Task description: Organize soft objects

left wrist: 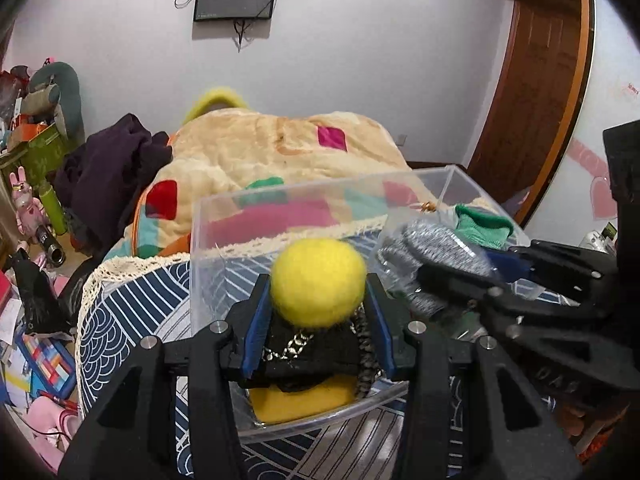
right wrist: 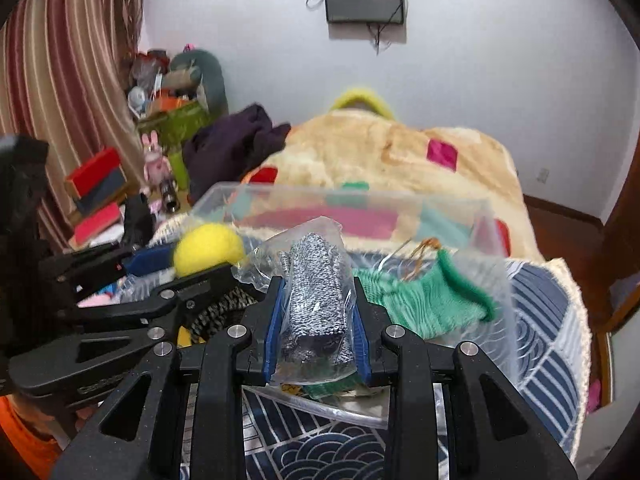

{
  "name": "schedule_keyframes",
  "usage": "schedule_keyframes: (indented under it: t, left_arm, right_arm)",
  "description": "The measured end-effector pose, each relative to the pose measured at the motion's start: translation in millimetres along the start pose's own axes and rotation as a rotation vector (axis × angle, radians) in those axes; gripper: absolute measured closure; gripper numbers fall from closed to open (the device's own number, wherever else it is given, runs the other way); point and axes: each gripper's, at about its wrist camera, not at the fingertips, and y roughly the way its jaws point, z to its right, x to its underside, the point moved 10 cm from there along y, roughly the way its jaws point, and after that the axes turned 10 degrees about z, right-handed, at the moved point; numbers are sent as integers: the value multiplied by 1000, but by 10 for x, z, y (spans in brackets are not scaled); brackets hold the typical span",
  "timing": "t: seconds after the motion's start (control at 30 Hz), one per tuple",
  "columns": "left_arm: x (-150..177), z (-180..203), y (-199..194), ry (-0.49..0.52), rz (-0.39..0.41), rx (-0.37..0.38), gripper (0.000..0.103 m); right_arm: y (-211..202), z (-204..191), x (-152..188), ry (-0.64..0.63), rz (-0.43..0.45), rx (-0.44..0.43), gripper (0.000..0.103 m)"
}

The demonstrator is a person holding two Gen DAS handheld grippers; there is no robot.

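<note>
while over the clear bin (left wrist: pixel 208 240) | left gripper (left wrist: pixel 318 312) clamps pom-pom hat (left wrist: pixel 318 280) | right gripper (right wrist: pixel 316 320) clamps bagged grey knit (right wrist: pixel 316 296)

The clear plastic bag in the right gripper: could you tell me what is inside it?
The clear plastic bag holds grey speckled knitwear; the right gripper is clamped on it. Its lower end is covered by the fingers, so what garment it is stays unclear.

Fuzzy felt pompom (left wrist: pixel 318 280); glossy clear plastic bin (left wrist: pixel 320 196).

Yellow-pompom black knit hat (left wrist: pixel 316 312) & bagged grey gloves (right wrist: pixel 316 300) over clear bin (left wrist: pixel 320 196).
</note>
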Motion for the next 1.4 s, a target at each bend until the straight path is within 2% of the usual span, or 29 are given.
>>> schedule_keyframes:
  t: [0.1, 0.23, 0.37, 0.43, 0.67, 0.73, 0.77, 0.8, 1.0, 1.13, 1.2, 1.3, 1.4]
  left_arm:
    - [64, 0, 25, -8, -22, 9, 58]
    - [74, 23, -89, -12, -9, 14, 54]
    - [37, 52, -295, -6, 28, 23, 53]
    - [14, 77, -419, -11, 48, 29, 53]
    - [-170, 177, -977, -15, 160, 39, 53]
    - [-223, 212, -1170, -14, 199, 42, 52]
    - [-242, 232, -1249, -14, 215, 45, 52]
    - [-261, 258, -1356, -14, 236, 47, 49]
    - [-294, 415, -1795, 34, 320, 26, 30]
    - [-284, 499, -1983, 56, 360, 16, 13]
    - [-266, 537, -2054, 60, 374, 12, 8]
    - [-236, 575, -2121, 73, 384, 6, 7]
    - [-201, 598, -2160, 81, 393, -9, 3]
  right_arm:
    - [-39, -13, 33, -17, -5, 0, 74]
    - [-144, -10, 21, -40, -5, 15, 70]
    - [-259, 43, -26, -32, 17, 18, 59]
    - [-360, 48, -67, -23, 40, 15, 56]
    - [-928, 33, -312, -6, 170, -6, 55]
    - [-1112, -5, -366, -13, 206, -15, 52]
    - [-1197, -24, -388, -17, 225, -17, 46]
    - [-1286, -40, -403, -22, 248, -15, 40]
    - [-1689, -180, -419, -48, 355, -15, 21]
    - [-1787, -217, -395, -69, 382, 5, 19]
    - [-1840, -237, -350, -61, 388, 6, 12]
    - [-1876, -232, -305, -49, 407, 17, 2]
    - [-1873, -234, -255, -56, 403, 34, 0]
